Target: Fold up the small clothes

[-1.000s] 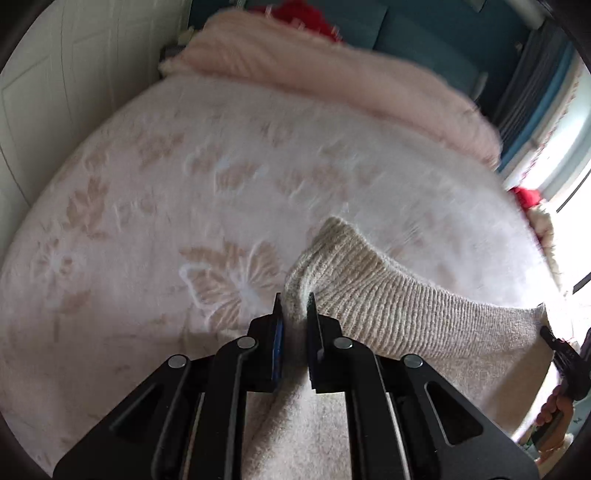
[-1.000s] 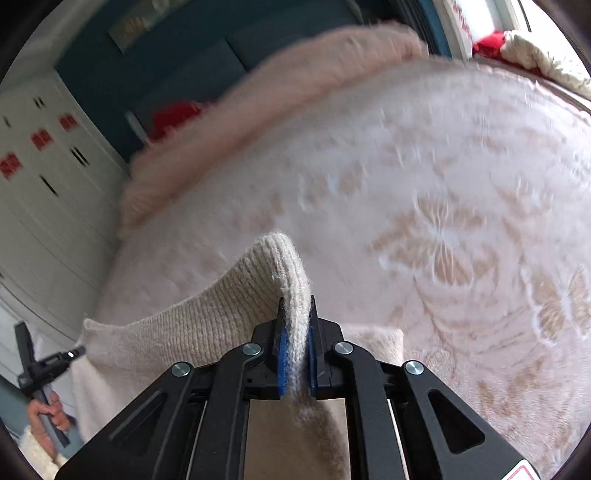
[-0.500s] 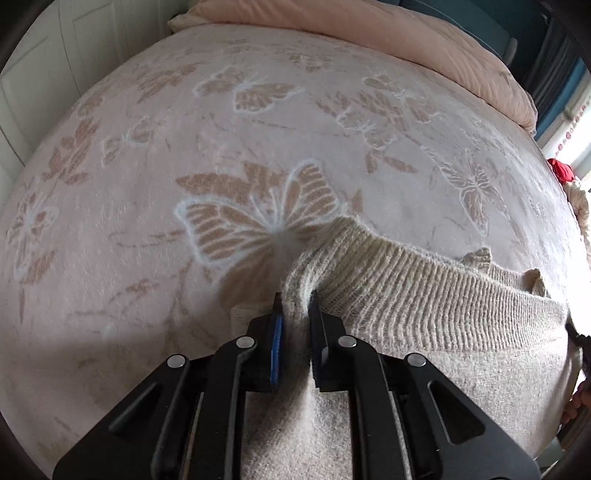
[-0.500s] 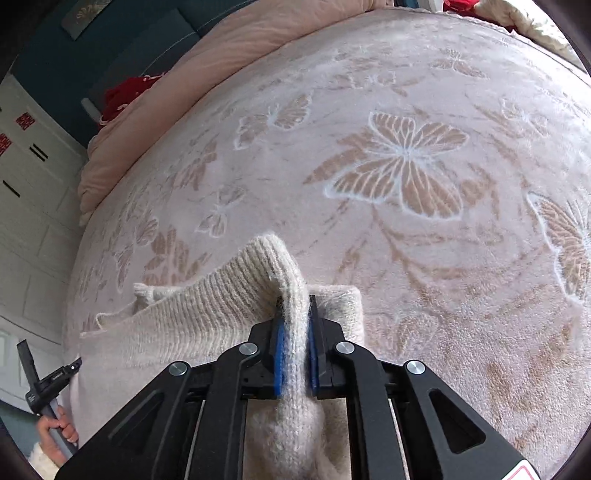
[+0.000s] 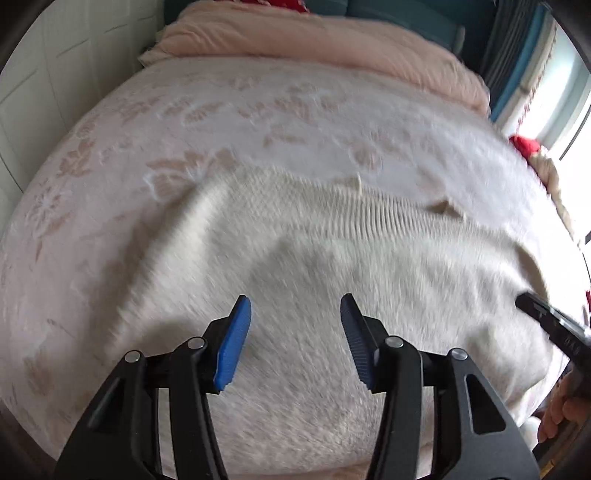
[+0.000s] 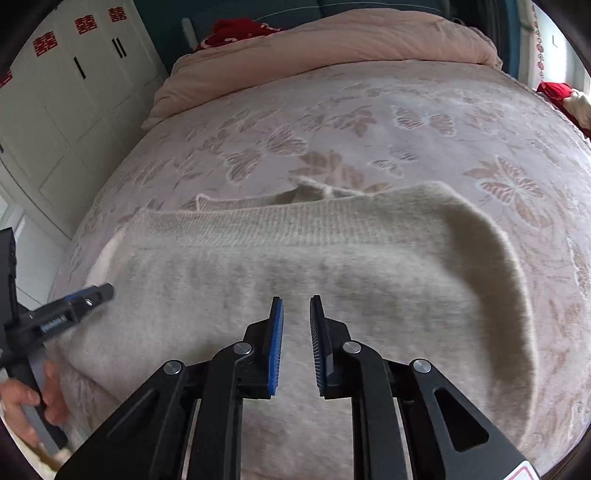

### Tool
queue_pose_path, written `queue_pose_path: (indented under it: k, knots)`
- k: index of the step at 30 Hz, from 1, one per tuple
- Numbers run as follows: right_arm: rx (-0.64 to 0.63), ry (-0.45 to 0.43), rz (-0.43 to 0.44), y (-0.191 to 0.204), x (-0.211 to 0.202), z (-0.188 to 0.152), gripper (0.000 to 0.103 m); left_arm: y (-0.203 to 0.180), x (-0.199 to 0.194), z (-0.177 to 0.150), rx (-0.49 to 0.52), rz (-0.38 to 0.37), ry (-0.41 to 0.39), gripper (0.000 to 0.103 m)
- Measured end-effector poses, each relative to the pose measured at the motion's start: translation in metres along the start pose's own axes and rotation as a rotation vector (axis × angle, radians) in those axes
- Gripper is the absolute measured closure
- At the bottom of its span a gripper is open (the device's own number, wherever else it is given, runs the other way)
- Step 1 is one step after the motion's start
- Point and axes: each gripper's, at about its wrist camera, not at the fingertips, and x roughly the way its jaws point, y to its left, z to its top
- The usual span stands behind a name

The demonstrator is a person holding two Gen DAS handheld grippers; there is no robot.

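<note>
A cream knitted sweater (image 5: 332,258) lies folded over on the butterfly-patterned bedspread (image 5: 110,166), its ribbed hem on the far side. My left gripper (image 5: 294,299) hovers over the near part of the knit. Its jaws are opening wide and nothing is between them. In the right wrist view the same sweater (image 6: 295,251) spreads out below my right gripper (image 6: 296,299). That gripper's blue pads stand a narrow gap apart with nothing between them. The left gripper's fingers (image 6: 88,297) show at the sweater's left edge, held by a hand (image 6: 22,402).
A rolled pink duvet (image 6: 351,40) lies across the head of the bed, with red cushions (image 6: 236,29) behind it. White wardrobe doors (image 6: 66,110) stand to the left. A window and curtain (image 5: 546,74) are on the right.
Both grippers have let go of the pinched sweater edge and drawn back toward the near side. The knit has dropped flat onto the bed. The left jaws have spread wide.
</note>
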Motion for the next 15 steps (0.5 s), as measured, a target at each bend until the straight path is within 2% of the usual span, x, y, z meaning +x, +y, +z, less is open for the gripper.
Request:
queue_pose_path:
  k: [2, 6, 14, 15]
  knots:
    - [-0.035, 0.013, -0.016, 0.019, 0.008, -0.001, 0.090, -0.005, 0.011, -0.011, -0.008, 0.003, 0.028, 0.054]
    - [-0.073, 0.038, -0.027, 0.043, 0.021, 0.001, 0.090, -0.007, 0.013, -0.019, -0.006, 0.020, 0.003, 0.054]
    - [-0.100, 0.086, -0.082, 0.047, 0.039, 0.004, 0.090, -0.001, 0.017, -0.022, -0.011, 0.013, 0.010, 0.052]
    - [-0.107, 0.090, -0.108, 0.043, 0.042, 0.003, 0.094, -0.001, 0.017, -0.024, -0.006, 0.015, 0.009, 0.052]
